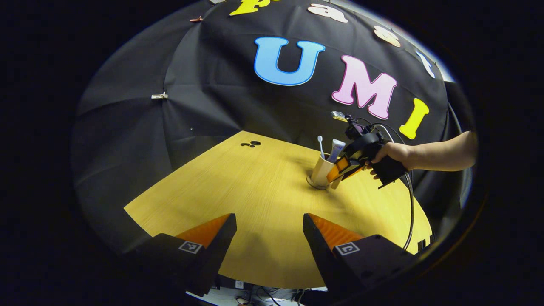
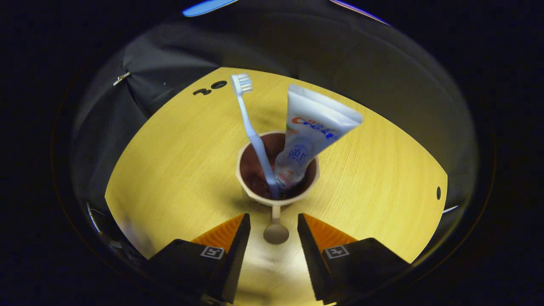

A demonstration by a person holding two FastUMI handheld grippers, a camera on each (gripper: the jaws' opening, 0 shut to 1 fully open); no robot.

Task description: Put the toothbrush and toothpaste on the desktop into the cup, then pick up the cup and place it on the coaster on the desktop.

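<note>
Cup (image 2: pixel 276 170) w/ toothbrush (image 2: pixel 255 136) & toothpaste (image 2: pixel 310 131) upright inside sat just ahead of right claw (image 2: pixel 274 225), jaws apart flanking its handle w/o touching; left claw (image 1: pixel 270 225) open, empty, bare surface (image 1: pixel 238 191) ahead.

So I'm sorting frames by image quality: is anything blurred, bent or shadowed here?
Left gripper view: sharp; the fisheye bows the table edges, and the cup casts a soft shadow. Right gripper view: toothbrush and toothpaste are crisp, while the table's near-left corner looks smeared.
</note>
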